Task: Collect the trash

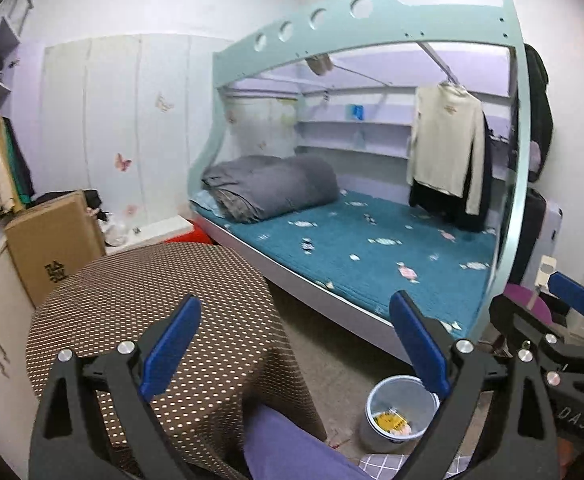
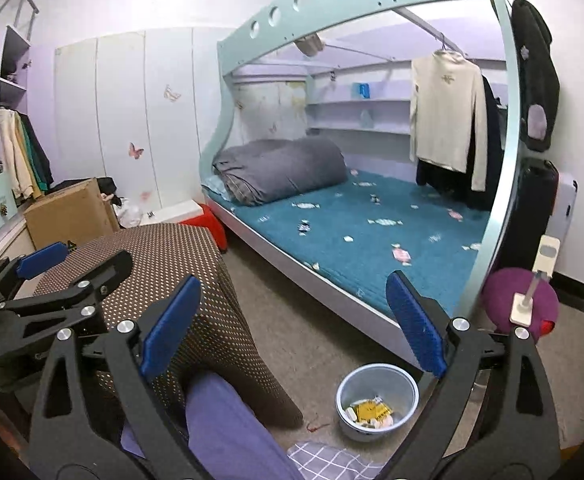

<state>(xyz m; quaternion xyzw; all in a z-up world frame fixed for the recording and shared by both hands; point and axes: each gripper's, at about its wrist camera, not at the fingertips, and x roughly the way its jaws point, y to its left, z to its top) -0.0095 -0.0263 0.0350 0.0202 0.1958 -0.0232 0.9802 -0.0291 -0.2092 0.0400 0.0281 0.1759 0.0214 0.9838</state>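
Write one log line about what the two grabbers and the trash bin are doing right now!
left gripper: open, empty | right gripper: open, empty | trash bin: on floor by bed, wrappers inside | table: bare

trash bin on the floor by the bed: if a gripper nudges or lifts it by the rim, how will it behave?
The bin looks like thin plastic and nearly empty, holding only a few wrappers, so probably light and prone to slide or tip. Its rim may flex under a pinch. It stands upright on carpet, which should slow sliding somewhat.

A mint-green bunk bed (image 2: pixel 372 12) with a teal mattress (image 2: pixel 372 240) stands against pale lilac walls, a rolled grey duvet (image 2: pixel 280 168) at its head. White wardrobe doors (image 2: pixel 132 112) carry butterfly stickers. A dotted brown cloth covers the table (image 2: pixel 172 256) on a grey floor (image 2: pixel 300 328).
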